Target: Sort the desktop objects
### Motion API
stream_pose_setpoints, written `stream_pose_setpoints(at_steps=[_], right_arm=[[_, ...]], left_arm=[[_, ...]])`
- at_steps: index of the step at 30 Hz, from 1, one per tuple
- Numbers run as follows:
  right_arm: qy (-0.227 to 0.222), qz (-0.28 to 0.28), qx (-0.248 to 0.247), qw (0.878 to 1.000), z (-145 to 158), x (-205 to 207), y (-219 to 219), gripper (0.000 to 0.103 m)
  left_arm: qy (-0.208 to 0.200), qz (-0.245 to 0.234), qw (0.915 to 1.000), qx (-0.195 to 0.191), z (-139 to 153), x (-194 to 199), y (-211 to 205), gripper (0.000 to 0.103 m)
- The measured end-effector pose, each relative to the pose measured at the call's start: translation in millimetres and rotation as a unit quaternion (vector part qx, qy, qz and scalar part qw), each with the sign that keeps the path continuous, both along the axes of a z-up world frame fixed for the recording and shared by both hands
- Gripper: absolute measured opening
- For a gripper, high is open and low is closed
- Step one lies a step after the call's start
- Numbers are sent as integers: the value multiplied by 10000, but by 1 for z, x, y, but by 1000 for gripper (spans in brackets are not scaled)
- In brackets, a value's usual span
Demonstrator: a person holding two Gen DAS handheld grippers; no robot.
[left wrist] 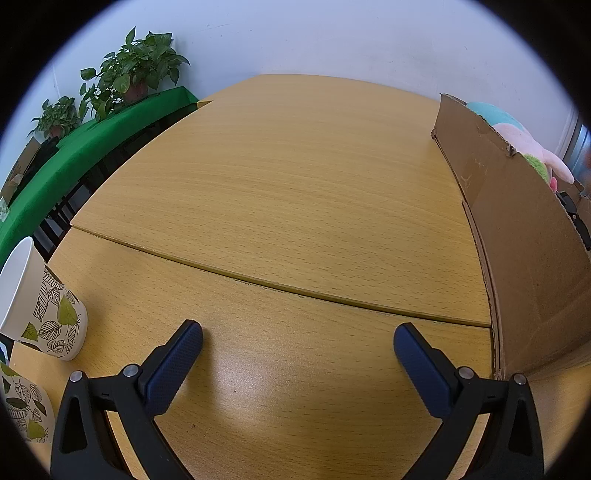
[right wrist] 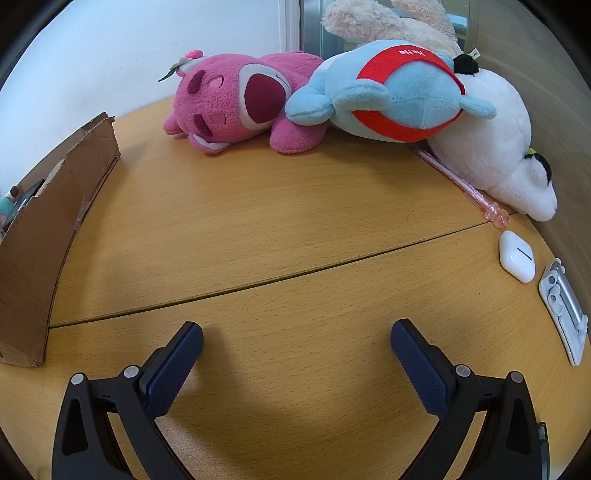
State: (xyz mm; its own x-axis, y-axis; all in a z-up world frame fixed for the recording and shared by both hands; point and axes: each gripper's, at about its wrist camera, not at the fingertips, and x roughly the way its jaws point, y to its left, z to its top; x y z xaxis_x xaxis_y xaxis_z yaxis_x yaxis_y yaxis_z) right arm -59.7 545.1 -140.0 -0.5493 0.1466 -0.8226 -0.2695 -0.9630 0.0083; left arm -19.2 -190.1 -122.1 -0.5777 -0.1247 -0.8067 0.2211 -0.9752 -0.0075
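Note:
My left gripper [left wrist: 297,334] is open and empty over the bare wooden table [left wrist: 288,206]. A cardboard box [left wrist: 517,236] stands to its right with plush toys [left wrist: 517,140] showing above its wall. My right gripper [right wrist: 295,332] is open and empty above the table. Ahead of it lie a pink plush bear [right wrist: 236,101], a blue and red plush [right wrist: 391,92] and a white plush [right wrist: 495,147]. A pink pen [right wrist: 465,184], a white earbud case [right wrist: 517,256] and a silver-white phone stand [right wrist: 563,310] lie at the right. The cardboard box [right wrist: 40,236] stands at the left.
Two leaf-patterned paper cups [left wrist: 40,302] stand at the left gripper's left. A green-covered bench [left wrist: 74,155] with potted plants [left wrist: 136,70] lies beyond the table's left edge. A white wall is behind the table. A cream plush [right wrist: 388,18] rests behind the toys.

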Motion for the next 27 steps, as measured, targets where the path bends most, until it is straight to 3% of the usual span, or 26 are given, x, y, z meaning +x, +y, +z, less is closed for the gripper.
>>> stream_pose_setpoints(at_steps=[27], right_arm=[[11, 9, 18, 10000, 8, 7, -18, 103]], left_arm=[[-10, 81, 10000, -7, -1, -2, 4, 103]])
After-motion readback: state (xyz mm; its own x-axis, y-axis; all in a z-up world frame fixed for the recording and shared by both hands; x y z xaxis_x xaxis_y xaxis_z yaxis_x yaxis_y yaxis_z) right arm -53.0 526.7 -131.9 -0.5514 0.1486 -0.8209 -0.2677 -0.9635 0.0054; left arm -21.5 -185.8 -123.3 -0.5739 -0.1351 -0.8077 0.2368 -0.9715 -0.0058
